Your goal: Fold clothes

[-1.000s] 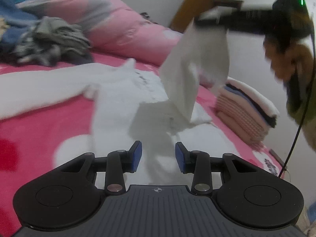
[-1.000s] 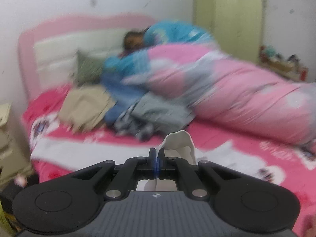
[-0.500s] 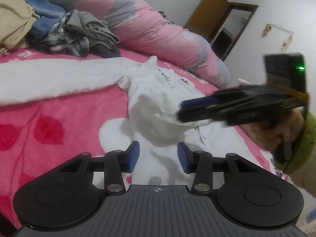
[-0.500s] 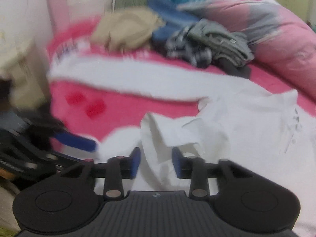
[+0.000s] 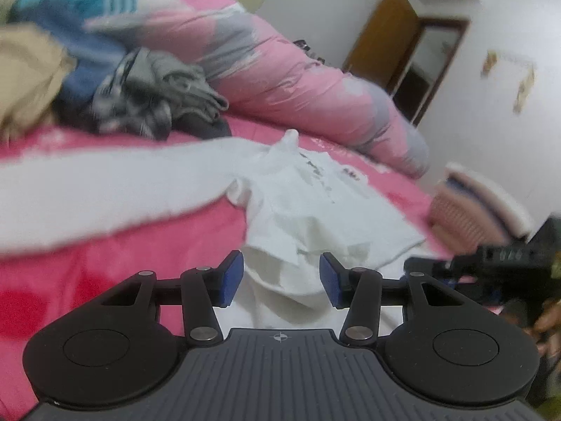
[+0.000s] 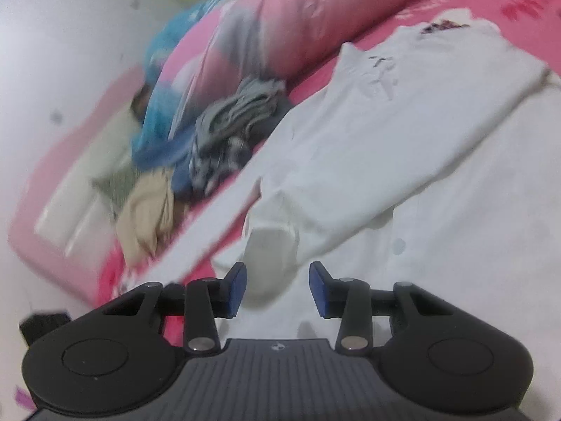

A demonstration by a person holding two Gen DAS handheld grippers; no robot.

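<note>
A white long-sleeved shirt [image 5: 315, 203] lies on the pink bed [image 5: 87, 273], one sleeve folded over its body and the other sleeve [image 5: 105, 182] stretched out to the left. My left gripper [image 5: 280, 280] is open and empty just above the shirt's near edge. The right gripper shows at the right edge of the left wrist view [image 5: 491, 263]. In the right wrist view the same shirt [image 6: 403, 133] fills the right half, and my right gripper [image 6: 277, 286] is open and empty over the folded sleeve's cuff [image 6: 270, 249].
A heap of unfolded clothes [image 5: 147, 94] lies at the back left, also in the right wrist view [image 6: 228, 129]. A pink duvet [image 5: 280, 70] runs along the far side. A stack of folded clothes [image 5: 473, 207] sits at the right. A pink headboard [image 6: 70, 161] stands behind.
My right gripper held the sleeve up, laid it over the shirt, opened and let go. It has since drawn back to the right. My left gripper stayed open.
</note>
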